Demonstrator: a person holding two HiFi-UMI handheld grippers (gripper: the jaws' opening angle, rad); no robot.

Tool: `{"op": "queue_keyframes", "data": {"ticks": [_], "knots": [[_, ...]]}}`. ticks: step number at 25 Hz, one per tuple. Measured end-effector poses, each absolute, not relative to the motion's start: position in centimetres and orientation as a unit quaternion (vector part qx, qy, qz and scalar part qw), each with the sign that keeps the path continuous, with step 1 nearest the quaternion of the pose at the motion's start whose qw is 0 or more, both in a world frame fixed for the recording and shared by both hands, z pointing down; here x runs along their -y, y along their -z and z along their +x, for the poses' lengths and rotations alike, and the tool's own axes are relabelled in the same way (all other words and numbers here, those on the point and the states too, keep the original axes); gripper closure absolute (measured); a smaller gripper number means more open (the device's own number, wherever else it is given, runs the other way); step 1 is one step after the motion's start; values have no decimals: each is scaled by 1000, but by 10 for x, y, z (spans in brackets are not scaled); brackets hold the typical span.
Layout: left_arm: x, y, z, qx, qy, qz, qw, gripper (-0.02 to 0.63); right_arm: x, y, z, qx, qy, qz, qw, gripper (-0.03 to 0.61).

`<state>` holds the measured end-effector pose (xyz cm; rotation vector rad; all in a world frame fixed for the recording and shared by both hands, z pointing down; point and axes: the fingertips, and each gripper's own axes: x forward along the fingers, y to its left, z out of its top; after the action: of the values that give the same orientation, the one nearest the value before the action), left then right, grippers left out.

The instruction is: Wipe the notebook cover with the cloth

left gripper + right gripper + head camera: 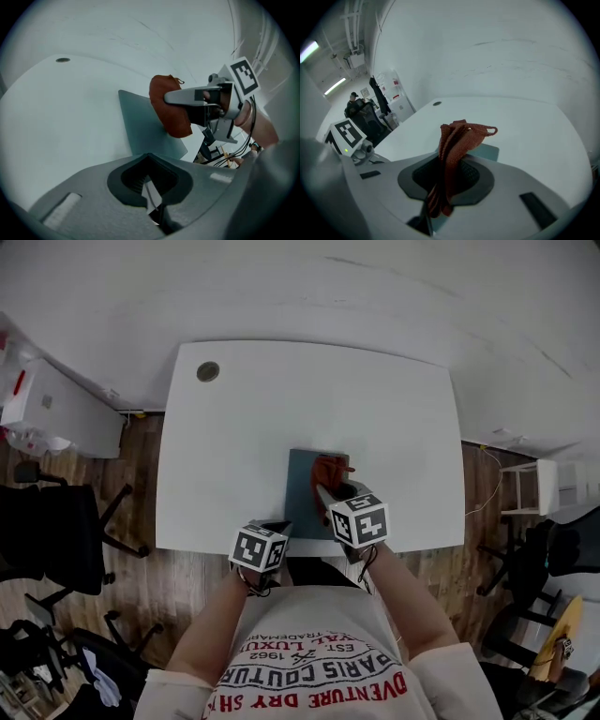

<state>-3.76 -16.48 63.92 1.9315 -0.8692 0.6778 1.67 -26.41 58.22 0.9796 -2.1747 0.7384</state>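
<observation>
A teal notebook (302,486) lies flat near the front edge of the white table (244,446). My right gripper (326,486) is shut on a rust-red cloth (330,469), which rests bunched on the notebook cover. In the right gripper view the cloth (457,140) rises out of the right gripper (433,211), with the notebook (487,151) just behind it. My left gripper (277,525) sits at the notebook's near left corner. Seen from the left gripper (152,201), its jaws are closed on a thin pale edge, and the notebook (143,126), cloth (168,110) and right gripper (174,97) lie ahead.
A round cable hole (208,371) sits at the table's far left corner. Black office chairs (47,531) and a white cabinet (56,409) stand left of the table. A white stand (534,486) and more chairs are at the right.
</observation>
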Motion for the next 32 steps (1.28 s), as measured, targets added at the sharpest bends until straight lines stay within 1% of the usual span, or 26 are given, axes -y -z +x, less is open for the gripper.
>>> {"op": "queue_keyframes", "data": {"ticks": [5,11,15,24,32], "knots": [[165,-638,-38,357,-264,781,441,604,242,-584,-34,840,-310,329,302,497],[166,-637,-39,359,-251,781,444,604,238,-603,-59,835,-316,322,316,497],[166,-637,-40,360,-242,779,453,604,242,-623,-51,822,-322,334,329,497],[166,-638,-41,363,-232,777,459,604,247,-628,-35,827,-319,331,324,488],[167,-638,-42,362,-223,775,467,604,252,-629,-2,819,-328,350,314,475]]}}
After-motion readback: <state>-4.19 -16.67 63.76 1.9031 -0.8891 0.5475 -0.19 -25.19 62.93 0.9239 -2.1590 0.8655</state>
